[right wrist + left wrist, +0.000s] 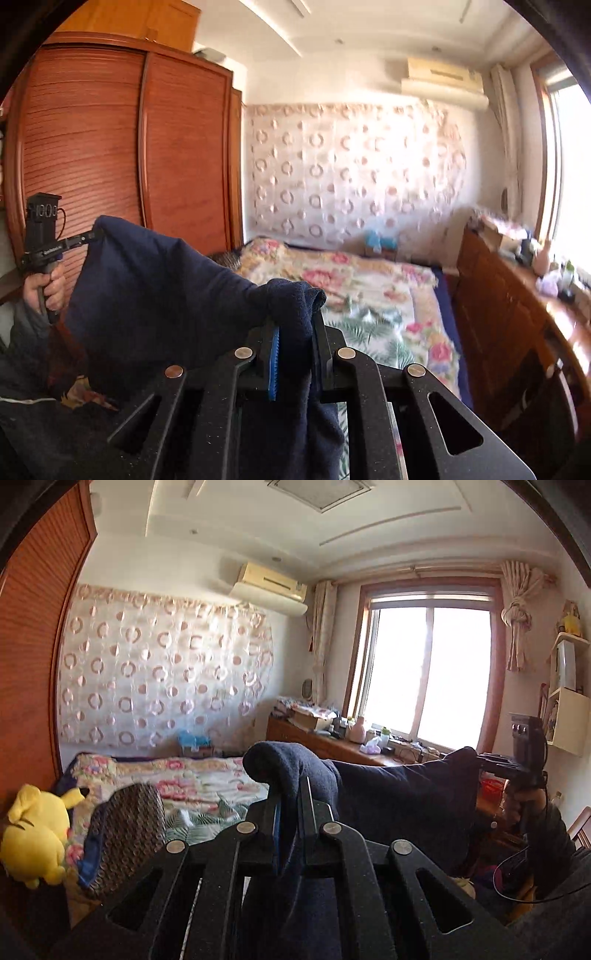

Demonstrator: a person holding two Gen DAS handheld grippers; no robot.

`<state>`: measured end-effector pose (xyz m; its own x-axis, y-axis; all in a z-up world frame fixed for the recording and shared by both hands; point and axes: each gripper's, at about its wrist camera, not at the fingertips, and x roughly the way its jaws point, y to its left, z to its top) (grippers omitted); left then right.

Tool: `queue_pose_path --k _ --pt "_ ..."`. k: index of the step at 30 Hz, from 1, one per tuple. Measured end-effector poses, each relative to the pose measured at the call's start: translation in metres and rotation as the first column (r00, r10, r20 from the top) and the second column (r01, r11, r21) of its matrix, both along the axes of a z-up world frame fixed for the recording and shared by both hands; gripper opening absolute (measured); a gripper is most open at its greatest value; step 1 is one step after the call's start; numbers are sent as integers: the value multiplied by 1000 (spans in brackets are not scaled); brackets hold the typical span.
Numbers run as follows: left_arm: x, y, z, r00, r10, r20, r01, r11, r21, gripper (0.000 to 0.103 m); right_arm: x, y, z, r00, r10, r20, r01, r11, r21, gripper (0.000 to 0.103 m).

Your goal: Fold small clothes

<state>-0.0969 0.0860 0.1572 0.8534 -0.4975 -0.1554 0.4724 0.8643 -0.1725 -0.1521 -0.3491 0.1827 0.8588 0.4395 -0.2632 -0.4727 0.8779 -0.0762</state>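
Bedroom: wooden wardrobe [122, 147] on the left, floral-quilted bed [369, 291] stretching to the far wall, window [428, 672] on the right, yellow plush toy [35, 834] near left on the bed. Dark navy garment [155, 284] hangs in the air above the near end of the bed, stretched between the two grippers: left gripper [291, 805] pinched narrow on one bunched corner, right gripper [295, 332] clamped narrow on the other. To fold well, judged: keep the top edge taut and level, lower onto the bed flat, don't loosen either pinch early.
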Motion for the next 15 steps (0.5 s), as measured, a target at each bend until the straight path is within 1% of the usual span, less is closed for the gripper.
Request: queue_pose_path --k 4,6,8,11,15 --pt "-11 0 33 997 22 72 -23 1000 20 7 -12 -7 30 999 -4 53 5 1000 -7 13" --pt "-14 0 44 994 30 102 -33 999 29 7 -18 -10 46 997 -3 83 3 1000 -4 13" --pt "-20 -1 57 989 41 140 -47 998 42 7 -27 -9 53 993 -7 114 8 1000 -7 13" --pt "-23 4 76 983 60 176 -69 997 45 7 -38 -6 71 986 -12 164 15 1000 -16 13" --pt "-16 9 89 974 96 207 -110 992 57 7 -41 1 76 977 -24 213 32 999 -34 13"
